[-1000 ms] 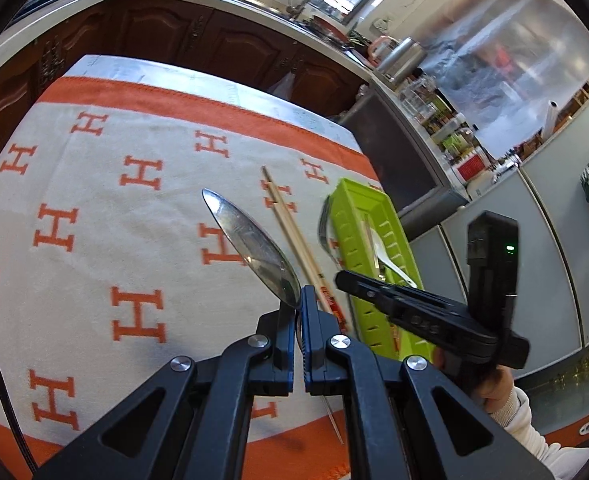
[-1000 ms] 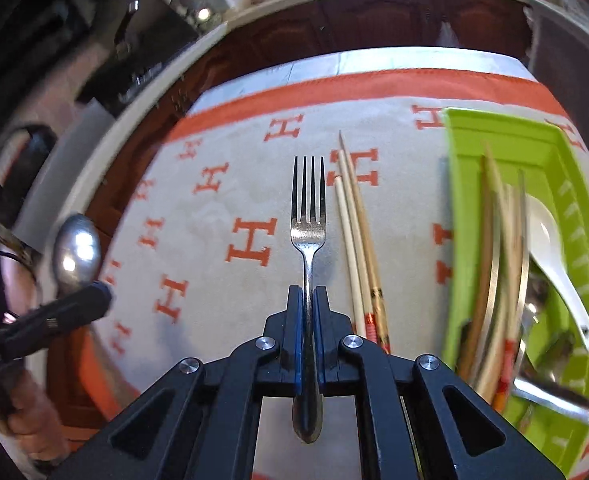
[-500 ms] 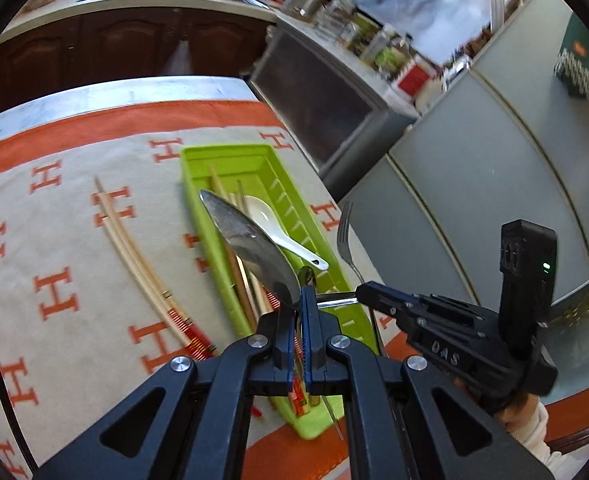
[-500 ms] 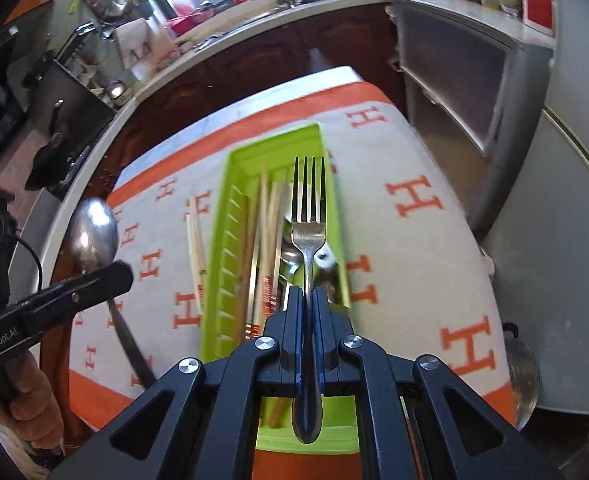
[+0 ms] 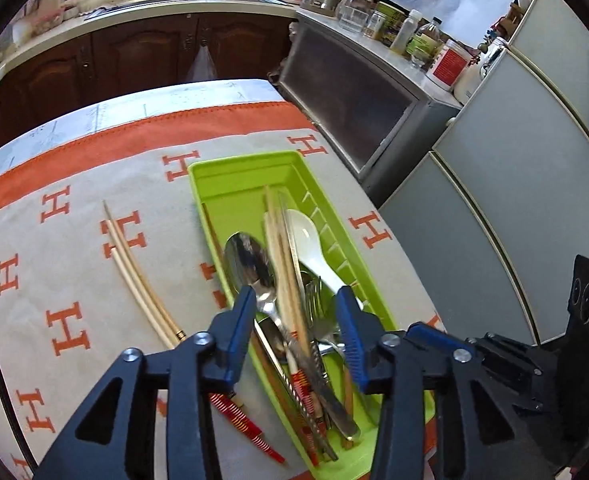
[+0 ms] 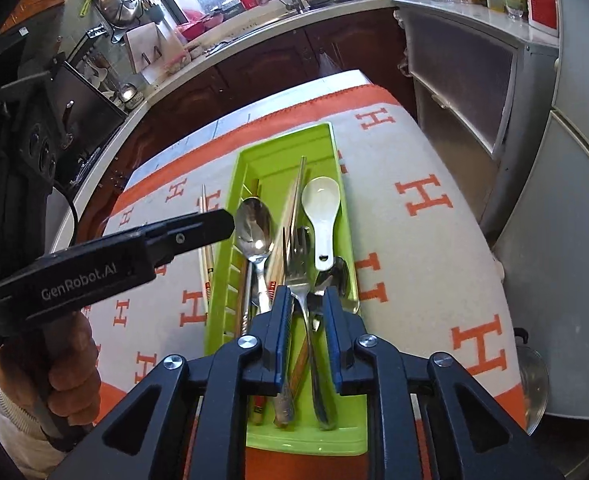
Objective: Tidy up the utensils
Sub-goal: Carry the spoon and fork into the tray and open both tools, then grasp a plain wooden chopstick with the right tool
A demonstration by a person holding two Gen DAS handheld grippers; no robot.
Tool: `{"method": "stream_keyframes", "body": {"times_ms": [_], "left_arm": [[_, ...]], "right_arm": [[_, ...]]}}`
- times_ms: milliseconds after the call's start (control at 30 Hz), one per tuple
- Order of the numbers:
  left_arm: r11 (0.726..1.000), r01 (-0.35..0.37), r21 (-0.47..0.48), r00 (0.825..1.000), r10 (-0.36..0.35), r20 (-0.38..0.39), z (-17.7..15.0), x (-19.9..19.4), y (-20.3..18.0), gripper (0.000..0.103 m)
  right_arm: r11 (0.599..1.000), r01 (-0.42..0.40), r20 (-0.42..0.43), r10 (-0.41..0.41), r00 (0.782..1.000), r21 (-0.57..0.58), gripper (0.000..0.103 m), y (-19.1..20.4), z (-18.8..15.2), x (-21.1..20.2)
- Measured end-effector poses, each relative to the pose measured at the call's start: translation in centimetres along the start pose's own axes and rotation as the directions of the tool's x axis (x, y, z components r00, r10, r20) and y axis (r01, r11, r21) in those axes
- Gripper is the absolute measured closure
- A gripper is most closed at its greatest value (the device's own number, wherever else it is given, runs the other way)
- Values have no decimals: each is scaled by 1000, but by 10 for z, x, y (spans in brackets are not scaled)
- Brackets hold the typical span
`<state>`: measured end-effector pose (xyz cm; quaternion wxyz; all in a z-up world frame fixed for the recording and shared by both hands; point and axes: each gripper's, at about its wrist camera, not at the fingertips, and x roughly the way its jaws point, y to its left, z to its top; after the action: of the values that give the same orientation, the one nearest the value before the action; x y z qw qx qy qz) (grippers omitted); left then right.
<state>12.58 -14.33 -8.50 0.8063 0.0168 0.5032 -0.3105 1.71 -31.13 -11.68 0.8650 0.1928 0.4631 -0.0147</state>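
A lime green utensil tray (image 5: 230,176) (image 6: 282,144) lies on the cloth. In it lie a metal spoon (image 5: 248,260) (image 6: 254,228), a fork (image 6: 296,256), a white ceramic spoon (image 5: 308,236) (image 6: 321,208), chopsticks and other cutlery. My left gripper (image 5: 294,300) is open just above the tray, with the metal spoon lying below its jaws. My right gripper (image 6: 306,300) is open above the tray's near end, with the fork lying loose between its fingers. A loose pair of chopsticks (image 5: 138,276) (image 6: 205,232) lies on the cloth left of the tray.
The table is covered by a white cloth with orange H marks (image 5: 66,328) (image 6: 426,200). A grey fridge (image 5: 514,200) stands to the right. A cabinet with jars (image 5: 366,92) and a kitchen counter with a sink (image 6: 278,4) lie behind.
Both grippers came over the tray and opened. The metal spoon left my left gripper and the fork left my right gripper; both now lie in the tray.
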Motion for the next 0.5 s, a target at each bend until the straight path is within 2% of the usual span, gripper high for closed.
{"method": "stream_keyframes", "body": {"times_ms": [200, 433, 500], "left_arm": [[999, -47, -20, 999, 47, 12, -20, -19, 13, 50], [990, -124, -69, 992, 125, 6, -47, -43, 43, 48], [985, -146, -96, 989, 147, 4, -54, -50, 54, 44]], "right_arm": [[1000, -14, 6, 14, 1000, -5, 82, 4, -3, -8], [999, -24, -22, 23, 1000, -28, 82, 13, -11, -2], [999, -26, -32, 24, 999, -42, 82, 19, -14, 0]]}}
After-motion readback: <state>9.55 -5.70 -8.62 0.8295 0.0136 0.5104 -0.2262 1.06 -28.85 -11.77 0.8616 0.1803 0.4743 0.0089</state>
